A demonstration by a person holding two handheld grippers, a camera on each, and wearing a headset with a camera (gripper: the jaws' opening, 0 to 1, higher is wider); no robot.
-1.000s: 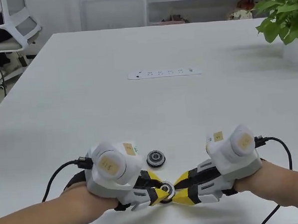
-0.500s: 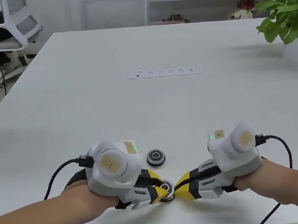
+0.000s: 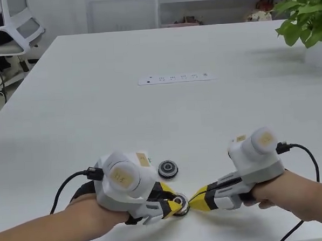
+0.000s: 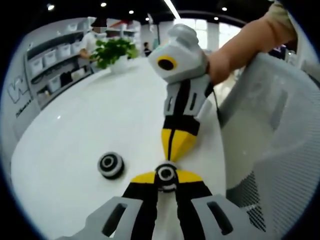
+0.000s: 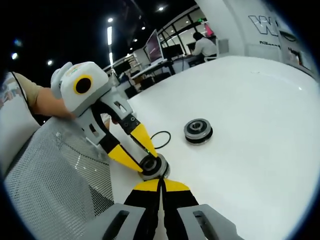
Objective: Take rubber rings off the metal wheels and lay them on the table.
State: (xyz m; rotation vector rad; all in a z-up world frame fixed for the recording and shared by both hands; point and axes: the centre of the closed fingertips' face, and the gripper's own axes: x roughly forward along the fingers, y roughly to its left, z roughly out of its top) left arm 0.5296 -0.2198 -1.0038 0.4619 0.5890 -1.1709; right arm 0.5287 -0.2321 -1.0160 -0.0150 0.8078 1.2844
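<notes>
A small metal wheel (image 3: pixel 180 201) with a dark rubber ring is clamped between the yellow tips of my left gripper (image 3: pixel 176 204), low over the table's near edge. The left gripper view shows the same wheel (image 4: pixel 166 173) in my left gripper (image 4: pixel 166 177). My right gripper (image 3: pixel 193 197) comes in from the right, shut, with its tips against the wheel's rim. In the right gripper view, the shut right gripper (image 5: pixel 161 182) touches that wheel (image 5: pixel 153 166). I cannot tell whether it pinches the ring. A second ringed wheel (image 3: pixel 167 168) (image 4: pixel 110 164) (image 5: pixel 198 130) lies flat on the table just beyond.
A white power strip (image 3: pixel 177 77) lies mid-table. A potted plant (image 3: pixel 304 16) stands at the far right corner and an office chair (image 3: pixel 10 31) at the far left. A mesh chair (image 4: pixel 270 130) is close behind the grippers. A black cable (image 5: pixel 159 139) loops near the left gripper.
My right gripper has drawn back a little to the right and its body has tipped up. The left gripper still holds the wheel in the same place.
</notes>
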